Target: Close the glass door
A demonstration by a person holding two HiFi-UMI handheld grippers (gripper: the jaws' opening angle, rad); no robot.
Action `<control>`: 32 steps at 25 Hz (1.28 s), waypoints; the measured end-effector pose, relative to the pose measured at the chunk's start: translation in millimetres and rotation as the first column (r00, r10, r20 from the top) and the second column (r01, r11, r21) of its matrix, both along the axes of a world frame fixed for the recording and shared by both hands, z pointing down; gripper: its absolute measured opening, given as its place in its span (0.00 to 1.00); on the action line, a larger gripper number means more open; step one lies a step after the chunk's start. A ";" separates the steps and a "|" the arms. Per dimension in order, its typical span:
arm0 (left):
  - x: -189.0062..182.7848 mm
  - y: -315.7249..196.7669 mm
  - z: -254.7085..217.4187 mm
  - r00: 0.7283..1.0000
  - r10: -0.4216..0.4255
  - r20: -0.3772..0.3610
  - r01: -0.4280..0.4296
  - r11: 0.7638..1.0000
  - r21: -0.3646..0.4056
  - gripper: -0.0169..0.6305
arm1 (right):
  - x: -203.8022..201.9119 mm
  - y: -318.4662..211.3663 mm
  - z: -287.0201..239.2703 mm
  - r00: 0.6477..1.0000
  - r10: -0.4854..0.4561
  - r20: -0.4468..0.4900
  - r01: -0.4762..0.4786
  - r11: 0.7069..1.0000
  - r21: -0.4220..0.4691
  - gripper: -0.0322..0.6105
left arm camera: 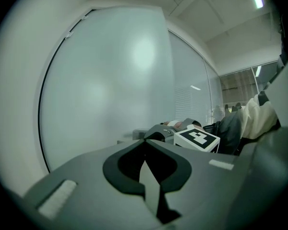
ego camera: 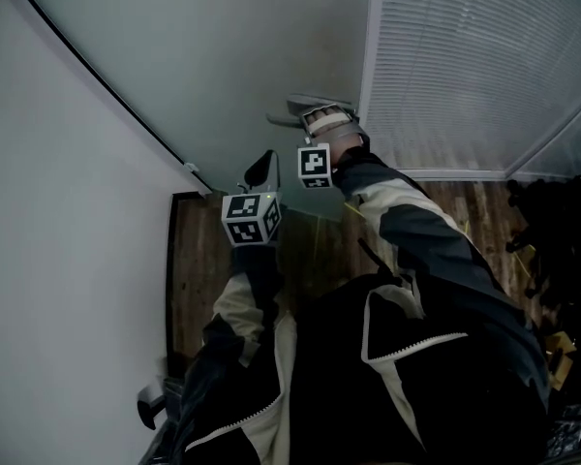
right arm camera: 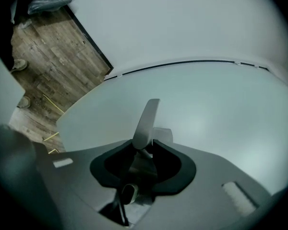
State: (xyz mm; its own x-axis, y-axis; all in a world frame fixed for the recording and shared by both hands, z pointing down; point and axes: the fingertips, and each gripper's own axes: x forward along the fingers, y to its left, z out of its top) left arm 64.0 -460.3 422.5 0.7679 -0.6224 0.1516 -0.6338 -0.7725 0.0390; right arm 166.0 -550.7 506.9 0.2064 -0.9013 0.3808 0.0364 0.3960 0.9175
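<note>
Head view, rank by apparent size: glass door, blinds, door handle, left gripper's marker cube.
1. glass door and blinds, about alike
2. left gripper's marker cube, though nearer the camera
3. door handle, partly hidden

My right gripper [right arm camera: 145, 145] clamps the door handle [right arm camera: 146, 121], right arm [ego camera: 416, 223] outstretched; my left gripper [left arm camera: 144, 142] hovers near the handle, jaws together, empty.

The glass door [ego camera: 223, 66] is frosted pale grey-green with a thin black edge line, its handle [right arm camera: 146, 121] silver, and the blinds [ego camera: 474, 66] at far right are white in fine horizontal slats. The floor [ego camera: 203, 269] is brown wood grain; the jacket [ego camera: 436, 250] black with cream panels. The left gripper [left arm camera: 144, 142] and right gripper [right arm camera: 145, 145] are grey with black jaw linings, their cubes [ego camera: 251, 218] white with black square markers.
</note>
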 end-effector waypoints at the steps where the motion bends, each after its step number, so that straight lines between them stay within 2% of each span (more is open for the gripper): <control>1: 5.0 -2.6 -0.2 1.000 -0.004 0.005 0.004 1.000 0.001 0.03 | 6.9 -6.3 0.1 1.000 0.002 0.005 -0.002 1.000 0.001 0.24; 7: 25.2 -19.0 6.1 0.999 -0.033 0.029 0.033 0.999 0.001 0.03 | 43.1 -46.3 4.9 1.000 -0.001 -0.028 0.000 1.000 -0.016 0.24; 11: 33.0 -26.6 13.3 0.997 -0.055 0.052 0.056 0.998 -0.013 0.03 | 64.3 -72.8 5.9 0.999 0.024 0.022 -0.023 1.000 -0.021 0.24; 15: 37.5 -29.2 21.8 0.995 -0.073 0.070 0.076 0.997 -0.029 0.03 | 84.1 -96.7 7.1 0.999 0.047 0.019 -0.046 0.999 -0.027 0.24; 20: 34.2 -34.4 32.6 0.991 -0.086 0.108 0.088 0.996 -0.020 0.03 | 100.5 -123.2 6.6 0.997 0.066 0.027 -0.066 0.998 -0.026 0.24; 32: 11.2 -46.4 51.7 0.976 -0.159 0.148 0.170 0.984 -0.062 0.03 | 129.5 -171.6 7.7 0.997 0.080 0.017 -0.080 0.997 -0.017 0.24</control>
State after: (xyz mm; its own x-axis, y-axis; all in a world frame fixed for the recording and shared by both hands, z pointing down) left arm 75.2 -506.7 474.2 0.6236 -0.7211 0.3020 -0.7550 -0.6557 -0.0068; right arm 295.5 -722.4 514.7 0.2711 -0.8759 0.3991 -0.0119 0.4115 0.9113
